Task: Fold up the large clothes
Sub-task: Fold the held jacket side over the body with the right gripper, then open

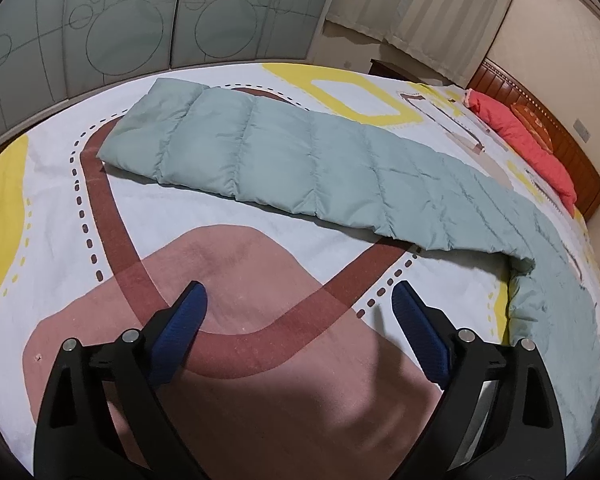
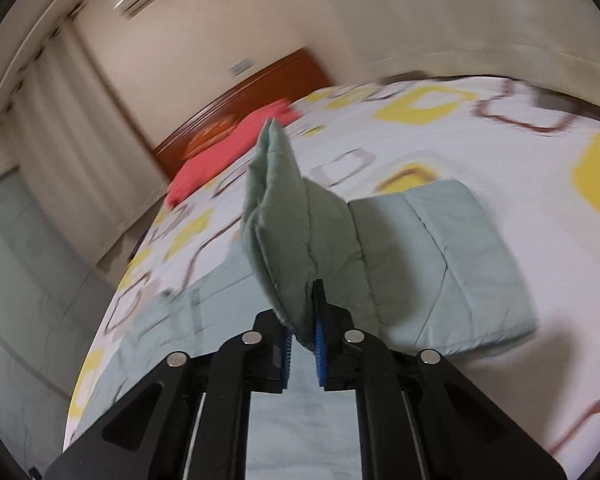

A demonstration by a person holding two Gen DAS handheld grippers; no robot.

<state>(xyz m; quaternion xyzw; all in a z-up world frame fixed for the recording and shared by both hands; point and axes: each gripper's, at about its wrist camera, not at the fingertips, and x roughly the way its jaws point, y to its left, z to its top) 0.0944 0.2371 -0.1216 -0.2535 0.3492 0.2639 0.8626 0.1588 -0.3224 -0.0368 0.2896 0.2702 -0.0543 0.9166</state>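
Right hand-held gripper (image 2: 302,338) is clamped on a bunched edge of the pale green quilted garment (image 2: 440,264), lifting it into a ridge at frame centre; the left hand-held gripper (image 1: 300,320) hangs with jaws wide apart and empty above the bed (image 1: 60,216). In the left view the garment lies as a long strip from upper left to right edge. It looks puffy, soft, light and probably slippery, so edges or corners seem best. A red pillow (image 1: 520,140) by the headboard (image 1: 540,112) sits clear.
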